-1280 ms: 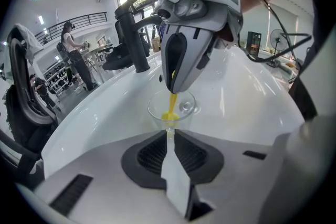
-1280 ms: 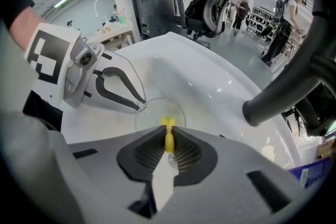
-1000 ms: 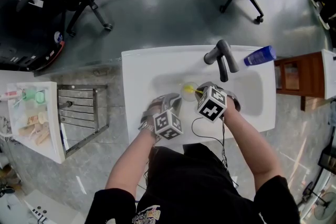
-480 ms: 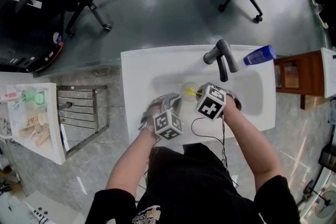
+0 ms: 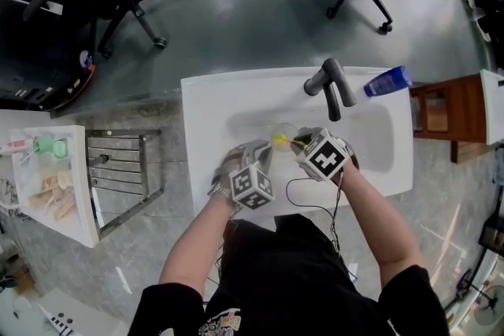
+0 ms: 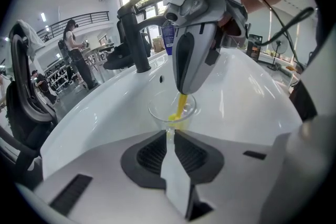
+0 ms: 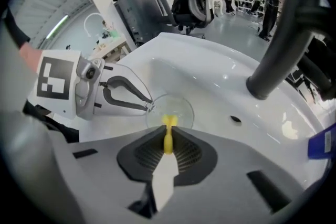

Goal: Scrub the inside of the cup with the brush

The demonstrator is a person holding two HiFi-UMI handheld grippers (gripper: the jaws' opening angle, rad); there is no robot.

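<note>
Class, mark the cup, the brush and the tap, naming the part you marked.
cup (image 6: 157, 114), left gripper view, near-side glass wall.
brush (image 7: 167, 140), right gripper view, yellow handle.
tap (image 5: 336, 84), head view, top of the dark spout.

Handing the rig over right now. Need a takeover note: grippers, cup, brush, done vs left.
Left gripper: shut on the near wall of the clear cup, holding it upright in the sink.
Right gripper: shut on the handle of the yellow brush, with its end down inside the cup.
Done: both things grasped, brush inserted.
Left: scrub the inside; how much is already scrubbed cannot be told. Then probably lift the brush out.
</note>
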